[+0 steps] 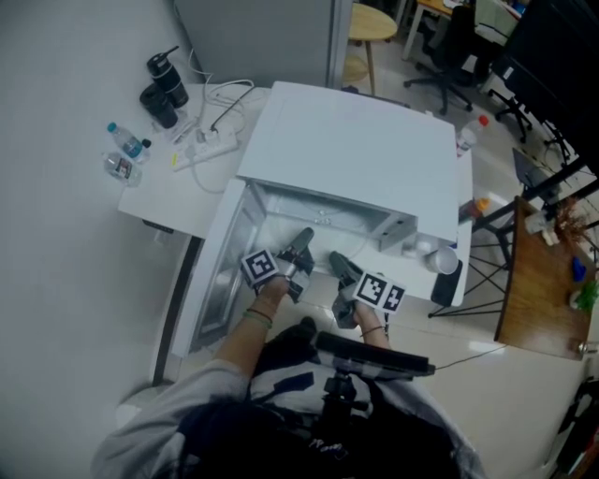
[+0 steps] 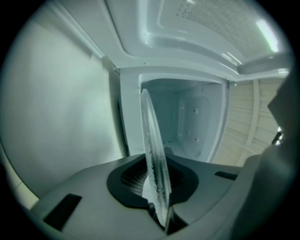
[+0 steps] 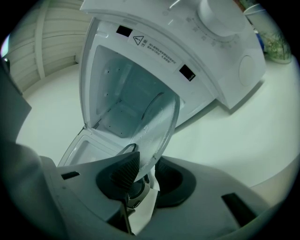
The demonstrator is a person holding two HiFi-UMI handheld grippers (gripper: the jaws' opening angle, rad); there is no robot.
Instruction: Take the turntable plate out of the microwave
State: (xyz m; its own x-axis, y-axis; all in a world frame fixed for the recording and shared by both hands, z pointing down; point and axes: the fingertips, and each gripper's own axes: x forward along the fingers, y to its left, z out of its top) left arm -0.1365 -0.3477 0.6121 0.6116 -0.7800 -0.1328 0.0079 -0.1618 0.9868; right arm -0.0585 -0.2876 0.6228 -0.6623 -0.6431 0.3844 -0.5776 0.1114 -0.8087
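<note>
Gripping the glass plate [image 3: 159,122] from both sides: left gripper [image 2: 157,180] clamped on one rim, plate edge-on between its jaws; right gripper [image 3: 146,174] pinching another rim. Plate sits at the mouth of the open microwave [image 1: 356,150], door [image 1: 220,271] swung left.

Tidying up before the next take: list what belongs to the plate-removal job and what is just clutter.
Job: microwave, turntable plate, left gripper and right gripper, both gripping it.
Lying about: water bottle, black flask, power strip, stool.
</note>
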